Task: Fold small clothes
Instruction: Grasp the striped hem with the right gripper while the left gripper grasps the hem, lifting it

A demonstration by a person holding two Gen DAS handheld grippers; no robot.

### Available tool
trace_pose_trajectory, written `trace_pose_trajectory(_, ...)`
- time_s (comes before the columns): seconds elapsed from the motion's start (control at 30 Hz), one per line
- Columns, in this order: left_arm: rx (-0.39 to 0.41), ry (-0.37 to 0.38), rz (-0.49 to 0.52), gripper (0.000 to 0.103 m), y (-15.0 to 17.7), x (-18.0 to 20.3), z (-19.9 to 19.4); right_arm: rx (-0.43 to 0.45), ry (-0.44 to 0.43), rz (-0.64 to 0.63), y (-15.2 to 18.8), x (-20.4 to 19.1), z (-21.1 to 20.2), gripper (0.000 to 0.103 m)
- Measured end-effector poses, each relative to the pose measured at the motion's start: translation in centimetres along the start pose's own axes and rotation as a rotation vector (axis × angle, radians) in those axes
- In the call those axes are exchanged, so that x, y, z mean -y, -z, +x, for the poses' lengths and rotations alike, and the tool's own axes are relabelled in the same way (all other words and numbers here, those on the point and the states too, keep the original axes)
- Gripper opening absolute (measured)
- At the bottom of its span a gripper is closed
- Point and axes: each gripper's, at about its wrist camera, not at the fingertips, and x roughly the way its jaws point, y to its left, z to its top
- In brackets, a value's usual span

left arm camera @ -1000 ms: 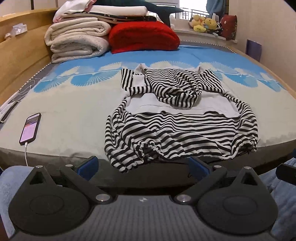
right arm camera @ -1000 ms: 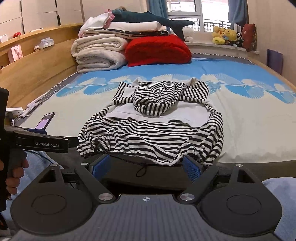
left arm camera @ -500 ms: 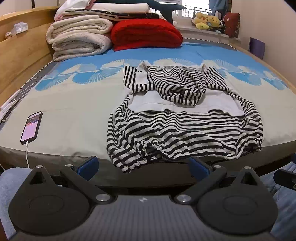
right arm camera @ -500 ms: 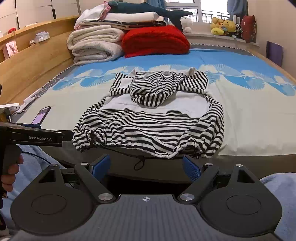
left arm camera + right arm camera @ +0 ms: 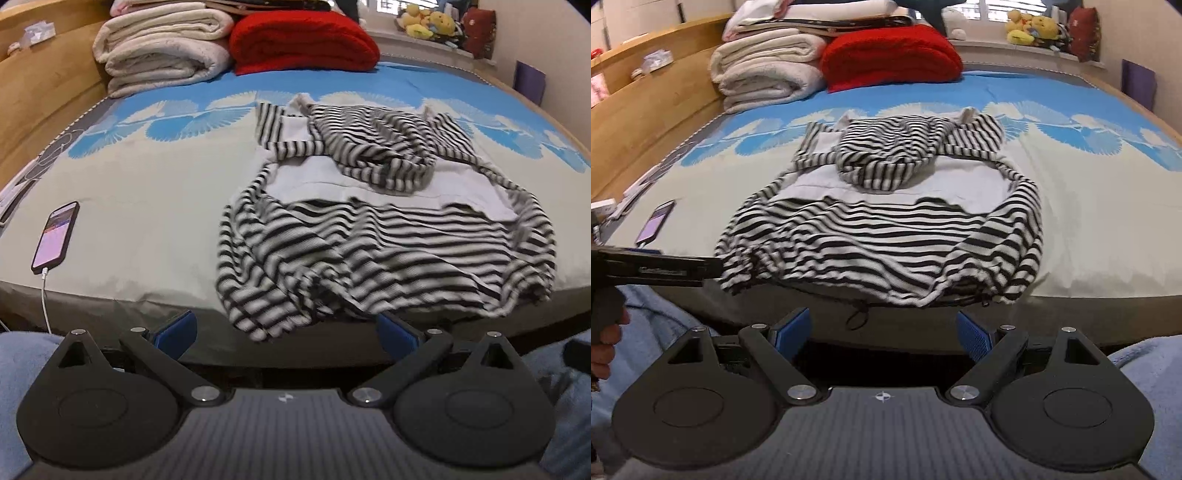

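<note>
A black-and-white striped hooded top (image 5: pixel 388 236) lies spread on the bed, its hem bunched at the near edge and its hood folded over a white chest panel; it also shows in the right wrist view (image 5: pixel 886 229). A drawstring (image 5: pixel 857 314) hangs off the bed edge. My left gripper (image 5: pixel 288 332) is open and empty, just short of the hem's left corner. My right gripper (image 5: pixel 882 332) is open and empty, below the hem's middle. The left gripper's body (image 5: pixel 657 267) shows at the left of the right wrist view.
A phone (image 5: pixel 55 236) on a white cable lies at the bed's near left. Folded cream blankets (image 5: pixel 162 48) and a red blanket (image 5: pixel 303 40) are stacked at the far end. A wooden headboard ledge (image 5: pixel 44 74) runs along the left. Plush toys (image 5: pixel 1030 26) sit on the windowsill.
Both grippers have moved forward toward the bed, so the striped top looks larger and nearer. Both stay open. The top has not moved.
</note>
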Motion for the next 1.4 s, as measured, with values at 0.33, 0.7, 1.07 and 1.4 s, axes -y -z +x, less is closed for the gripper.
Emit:
trace_pose_trajectory(0.33, 0.054, -0.039, -0.031, 0.103, -4.1, -3.3, 6.0, -0.031, 0.111, 0.297, -3.1, 7.7, 6.8, 0.086)
trace_pose_trajectory(0.7, -0.085, -0.022, -0.073, 0.103, -5.8, -3.8, 14.2, -0.063, 0.214, 0.297, -3.4, 11.9, 14.3, 0.090)
trace_pose_trajectory(1.07, -0.091, 0.062, -0.097, 0.103, -3.1, -4.3, 14.3, -0.037, 0.173, 0.095, -2.8, 9.1, 14.1, 0.058)
trace_pose_trajectory(1.4, -0.003, 0.151, -0.064, 0.028, -2.5, -3.0, 12.8, 0.028, 0.155, 0.126, -2.2, 9.5, 12.7, 0.012)
